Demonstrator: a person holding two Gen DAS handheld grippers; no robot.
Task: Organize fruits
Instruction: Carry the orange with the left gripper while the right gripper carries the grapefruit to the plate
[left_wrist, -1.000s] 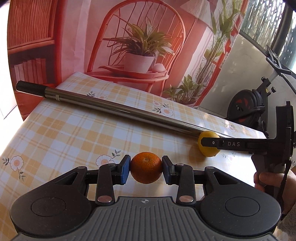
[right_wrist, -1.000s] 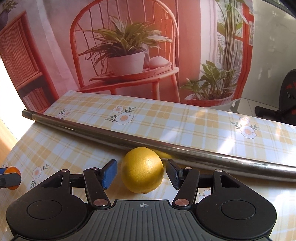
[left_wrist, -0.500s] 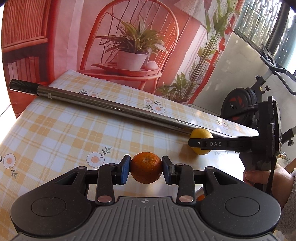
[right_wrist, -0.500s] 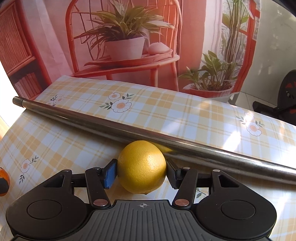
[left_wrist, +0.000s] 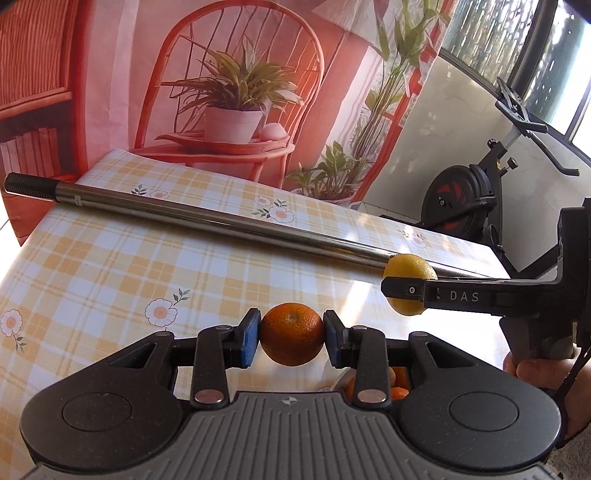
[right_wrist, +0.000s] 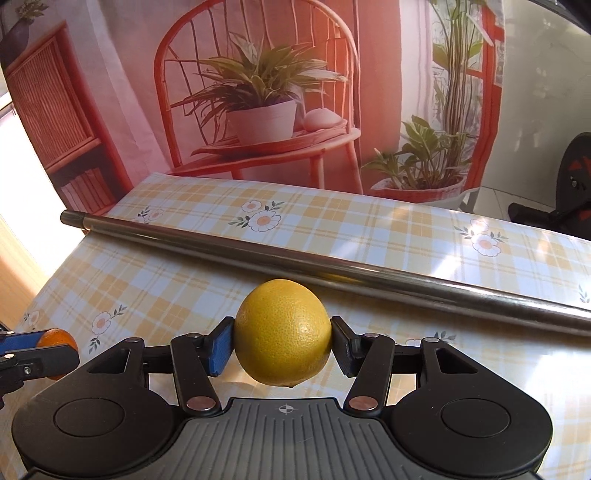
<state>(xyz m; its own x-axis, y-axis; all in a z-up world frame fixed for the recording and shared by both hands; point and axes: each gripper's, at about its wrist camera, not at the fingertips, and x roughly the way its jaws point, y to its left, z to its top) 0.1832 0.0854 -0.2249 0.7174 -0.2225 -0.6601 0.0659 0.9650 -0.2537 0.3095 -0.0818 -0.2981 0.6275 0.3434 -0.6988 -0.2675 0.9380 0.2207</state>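
both fruits are lifted and in transit, so the step in hand looks like the carry between pick and set-down. the left tool (left_wrist: 291, 339) pinches a small round deep-orange mandarin (left_wrist: 292, 334) between its blue pads, holding it clear above the counter (left_wrist: 110, 280), which wears a yellow-and-white plaid cloth printed with daisies. the right tool (right_wrist: 282, 345) has its pads pressed against the sides of a larger round yellow lemon-like citrus (right_wrist: 283, 332), which hangs free of the cloth, just in front of the long polished steel pole (right_wrist: 332, 267).

in the left view, a cluster of small orange fruits (left_wrist: 397, 380) in what seems a pale container shows just under the left tool's right finger; it is mostly hidden, so its shape cannot be told. that looks the likely home for the mandarin. the next move probably calls for drawing the left tool back and lowering it over that cluster before letting go. where the yellow fruit belongs does not show.

the pole lies slantwise across the whole counter and bars any path toward the far edge, so the fruits would have to be carried over it or kept on the near side. the two tools are close together, the right one reaching across the left view, with a hand (left_wrist: 543, 376) on its grip. a printed backdrop of a red chair and potted plants hangs behind, and an exercise bike (left_wrist: 472, 199) stands to the right.
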